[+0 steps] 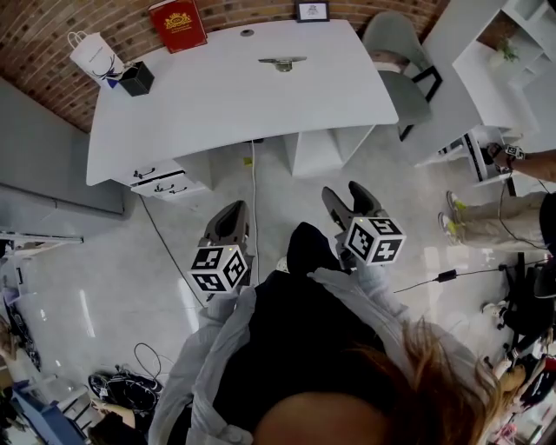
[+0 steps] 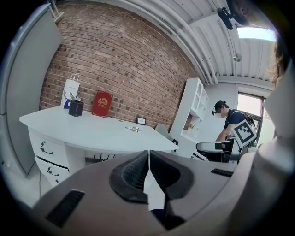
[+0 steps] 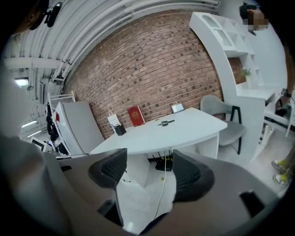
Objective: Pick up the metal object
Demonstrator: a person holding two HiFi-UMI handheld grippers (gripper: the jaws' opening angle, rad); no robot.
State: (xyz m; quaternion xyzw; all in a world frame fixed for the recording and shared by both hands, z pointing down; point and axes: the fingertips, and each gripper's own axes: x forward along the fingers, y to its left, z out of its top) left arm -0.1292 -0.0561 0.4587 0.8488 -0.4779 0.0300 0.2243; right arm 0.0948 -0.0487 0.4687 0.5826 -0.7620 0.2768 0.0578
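While the metal object (image 1: 282, 62) lies on the desk's (image 1: 200, 104) far side, long axis left-right in the head view, the left tool (image 1: 229, 213) is pressed together and the right tool (image 1: 351, 196) spread, both empty. The red book's (image 1: 177, 24) print is illegible.

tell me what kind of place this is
Most likely an office or studio workroom: a large white desk stands before a brick wall, with a grey chair beside it and white shelving along the side.

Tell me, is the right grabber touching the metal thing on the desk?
Apart. The head view shows the right gripper over the floor, far from the metal object on the desk.
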